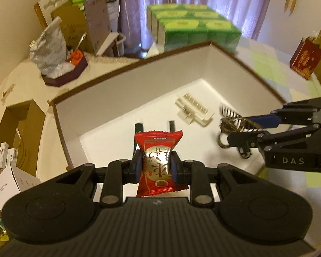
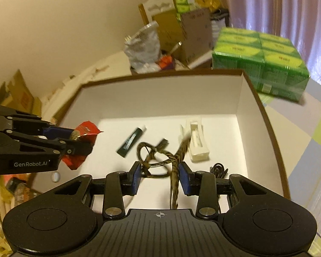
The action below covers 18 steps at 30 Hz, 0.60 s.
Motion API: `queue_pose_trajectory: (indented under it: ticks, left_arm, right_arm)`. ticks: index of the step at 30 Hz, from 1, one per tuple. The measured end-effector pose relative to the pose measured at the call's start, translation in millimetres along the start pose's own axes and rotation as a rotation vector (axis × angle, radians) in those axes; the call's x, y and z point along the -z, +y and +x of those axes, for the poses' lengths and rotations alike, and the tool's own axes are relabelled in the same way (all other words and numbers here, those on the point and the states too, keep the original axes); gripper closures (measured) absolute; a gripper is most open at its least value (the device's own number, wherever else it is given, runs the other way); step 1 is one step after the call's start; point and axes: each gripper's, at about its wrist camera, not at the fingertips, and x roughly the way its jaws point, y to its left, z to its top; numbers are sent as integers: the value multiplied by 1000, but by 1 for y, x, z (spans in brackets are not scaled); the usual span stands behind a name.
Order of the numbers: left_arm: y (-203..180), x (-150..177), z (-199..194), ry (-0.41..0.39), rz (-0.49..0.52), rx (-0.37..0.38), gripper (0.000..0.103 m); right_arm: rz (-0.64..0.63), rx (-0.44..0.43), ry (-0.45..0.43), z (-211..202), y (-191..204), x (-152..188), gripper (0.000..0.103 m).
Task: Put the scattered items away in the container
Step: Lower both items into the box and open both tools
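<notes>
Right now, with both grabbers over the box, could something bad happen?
Maybe, two things. The left gripper squeezes the red snack packet at its middle, so a harder squeeze might crush what is inside. The right gripper has its jaws apart around the tortoiseshell hair claw, which seems to hang on one pad and might fall crooked onto the white plastic piece or the green tube in the box. The grippers are also close and could bump.

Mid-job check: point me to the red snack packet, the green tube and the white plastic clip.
red snack packet [image 1: 157, 162]: left wrist view, on its gold label between the left claw's pads.
green tube [image 2: 130, 141]: right wrist view, mid-body, lying on the box floor.
white plastic clip [image 2: 198, 144]: right wrist view, on its long body.
</notes>
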Motion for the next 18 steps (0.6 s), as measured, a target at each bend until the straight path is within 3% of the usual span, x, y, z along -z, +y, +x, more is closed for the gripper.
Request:
queue_pose_trajectory:
  ticks: [4, 5, 6, 7, 18]
  left_arm:
    - [3, 2, 20, 41, 7, 12, 81]
    - [3, 3, 25, 50, 5, 13, 81]
    - [4, 4, 30, 61, 3, 15, 81]
    - [4, 4, 35, 72, 2, 16, 81]
    - [4, 10, 59, 154, 2, 28, 81]
  right_arm:
    - [17, 20, 44, 22, -4, 1, 65]
    - [22, 22, 55, 26, -5, 2, 68]
    - [25, 24, 67, 29, -6, 4, 82]
    - [25, 24, 81, 32, -6, 4, 87]
    - [3, 14, 144, 49, -4, 8, 87]
